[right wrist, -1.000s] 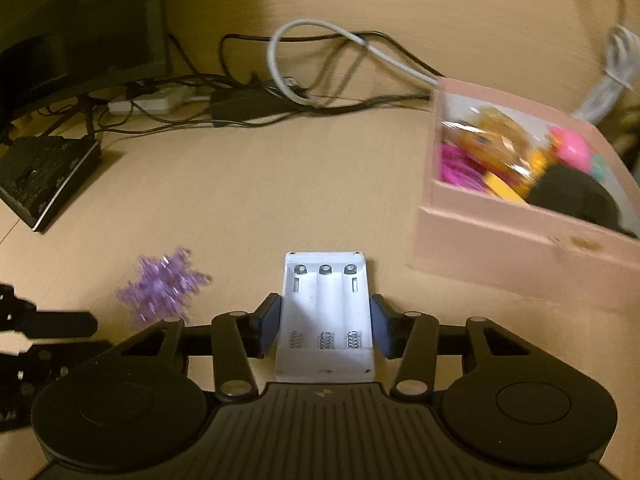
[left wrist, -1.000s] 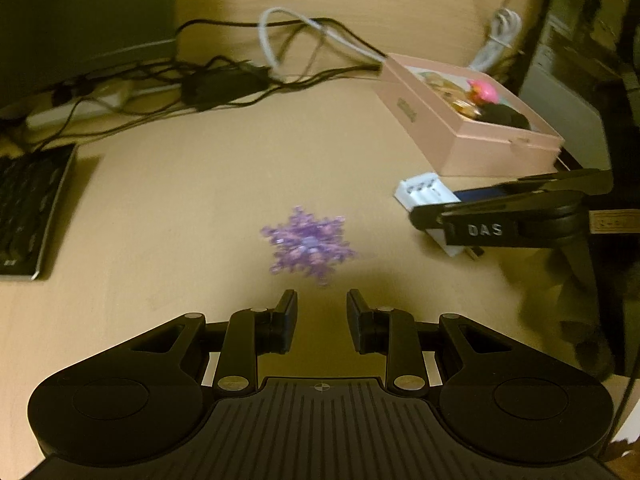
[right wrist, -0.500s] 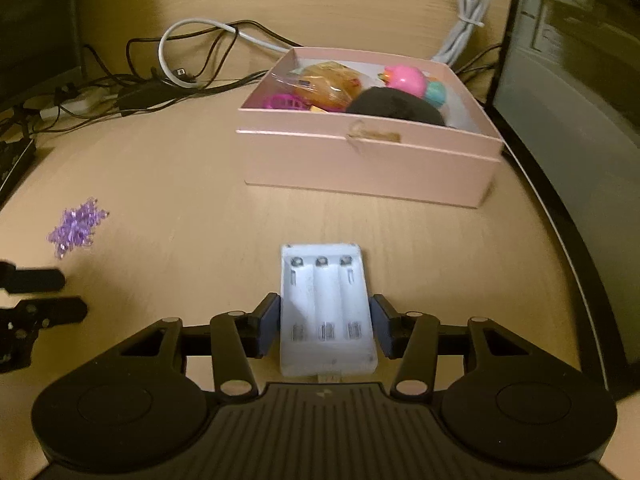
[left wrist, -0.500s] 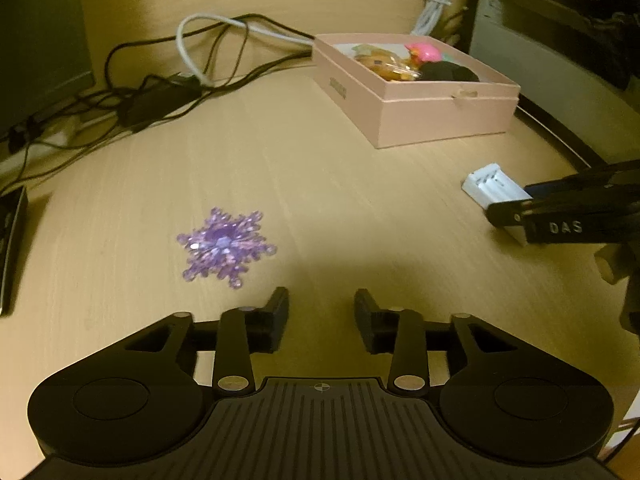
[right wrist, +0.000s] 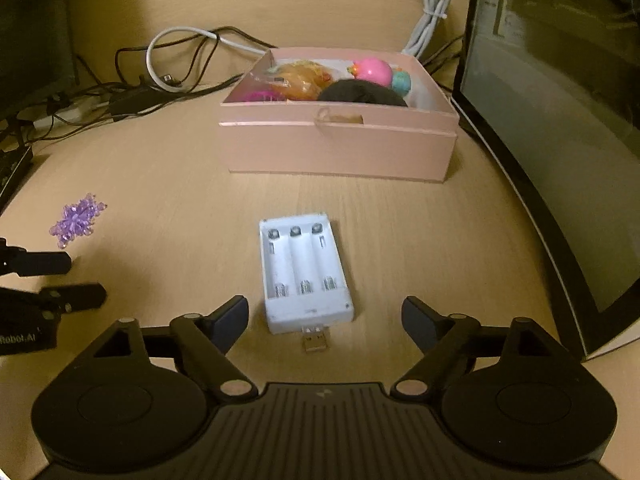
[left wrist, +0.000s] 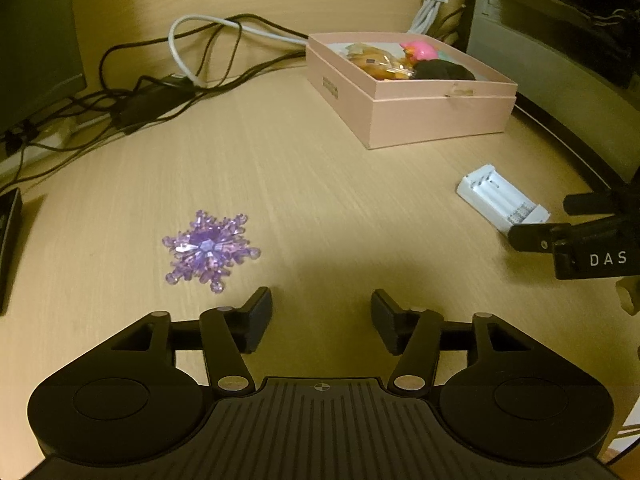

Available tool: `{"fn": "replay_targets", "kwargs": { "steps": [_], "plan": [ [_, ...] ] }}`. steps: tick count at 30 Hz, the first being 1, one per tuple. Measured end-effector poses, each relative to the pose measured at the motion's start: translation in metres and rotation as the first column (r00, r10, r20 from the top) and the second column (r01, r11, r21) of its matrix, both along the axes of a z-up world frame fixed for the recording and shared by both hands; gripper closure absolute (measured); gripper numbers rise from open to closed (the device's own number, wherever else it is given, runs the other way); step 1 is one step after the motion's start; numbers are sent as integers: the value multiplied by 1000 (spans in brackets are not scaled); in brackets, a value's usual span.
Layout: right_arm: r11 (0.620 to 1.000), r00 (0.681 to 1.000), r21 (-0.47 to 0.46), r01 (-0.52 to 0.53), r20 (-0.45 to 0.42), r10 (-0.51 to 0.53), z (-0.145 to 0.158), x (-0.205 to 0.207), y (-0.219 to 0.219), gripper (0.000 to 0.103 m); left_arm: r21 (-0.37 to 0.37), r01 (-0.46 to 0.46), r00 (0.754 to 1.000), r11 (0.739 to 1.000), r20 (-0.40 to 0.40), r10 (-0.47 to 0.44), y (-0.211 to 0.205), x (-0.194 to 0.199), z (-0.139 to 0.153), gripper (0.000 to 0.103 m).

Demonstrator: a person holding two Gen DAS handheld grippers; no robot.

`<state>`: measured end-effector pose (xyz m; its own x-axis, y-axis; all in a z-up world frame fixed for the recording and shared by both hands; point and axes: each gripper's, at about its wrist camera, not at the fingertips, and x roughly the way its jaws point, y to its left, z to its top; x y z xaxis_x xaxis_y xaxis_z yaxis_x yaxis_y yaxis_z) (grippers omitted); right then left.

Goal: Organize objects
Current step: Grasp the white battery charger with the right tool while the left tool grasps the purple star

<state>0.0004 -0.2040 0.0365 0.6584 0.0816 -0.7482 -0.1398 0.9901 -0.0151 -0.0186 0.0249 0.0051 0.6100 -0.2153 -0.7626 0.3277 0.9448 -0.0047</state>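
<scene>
A white battery charger (right wrist: 306, 272) with three empty slots and a USB plug lies flat on the wooden desk, just ahead of my open right gripper (right wrist: 325, 316); it also shows in the left wrist view (left wrist: 502, 196). A purple snowflake ornament (left wrist: 210, 246) lies on the desk ahead and left of my open, empty left gripper (left wrist: 322, 314); it shows far left in the right wrist view (right wrist: 78, 220). A pink box (right wrist: 340, 148) holding several toys stands beyond the charger, and appears in the left wrist view (left wrist: 436, 116).
A tangle of cables (left wrist: 192, 72) and a power adapter run along the back of the desk. A dark monitor (right wrist: 560, 140) stands along the right edge. A keyboard corner (left wrist: 8, 240) sits at the far left.
My right gripper opened and released the battery charger, which now lies on the desk near the pink box. My left gripper opened wider and the snowflake sits off to its left.
</scene>
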Motion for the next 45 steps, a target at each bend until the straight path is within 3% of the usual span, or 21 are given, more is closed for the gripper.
{"fn": "replay_targets", "kwargs": {
  "steps": [4, 7, 9, 11, 18, 21, 25, 29, 35, 38, 41, 43, 45],
  "plan": [
    [1000, 1000, -7, -20, 13, 20, 4, -2, 7, 13, -4, 19, 1000, 1000, -4, -19, -4, 0, -2, 28],
    [999, 999, -25, -31, 21, 31, 5, -2, 10, 12, -54, 8, 1000, 998, -4, -8, 3, 0, 2, 32],
    [999, 999, -31, -28, 23, 29, 7, -2, 10, 12, -96, -40, 996, 995, 72, 47, 15, -3, 14, 34],
    [999, 999, -31, -22, 23, 23, 7, -2, 8, 11, -67, -101, 983, 993, 145, 110, 26, 1, 22, 34],
    [999, 1000, -31, -21, 20, 22, 8, -4, 5, 8, -46, -235, 971, 971, 22, 236, 52, 48, 2, 34],
    [999, 999, -9, -32, 22, 32, 10, -6, 3, 3, -88, -245, 969, 966, 5, 246, 54, 56, -1, 34],
    [997, 998, 53, -64, -9, 64, 11, -3, 2, 1, -58, -224, 974, 973, 22, 226, 44, 61, -3, 29],
    [997, 997, 42, -70, -28, 71, 2, 12, 8, 0, -2, -207, 977, 978, 60, 206, 30, 59, -7, 24],
    [998, 996, 48, -52, -63, 55, -12, 38, 10, 1, -15, -183, 979, 983, 85, 183, 32, 56, -9, 19],
    [998, 996, 25, -61, -57, 62, -14, 44, 15, 8, -21, -173, 982, 985, 76, 174, 34, 57, -9, 19],
    [995, 994, 19, -93, -52, 94, -11, 42, 19, 25, -22, -165, 984, 986, 63, 166, 35, 59, -7, 20],
    [994, 993, 13, -109, -49, 109, -8, 39, 22, 44, -17, -171, 984, 985, 54, 172, 34, 60, -7, 20],
    [993, 992, 9, -116, -50, 116, -5, 35, 24, 55, -4, -181, 982, 984, 46, 181, 31, 63, -6, 20]
  ]
}}
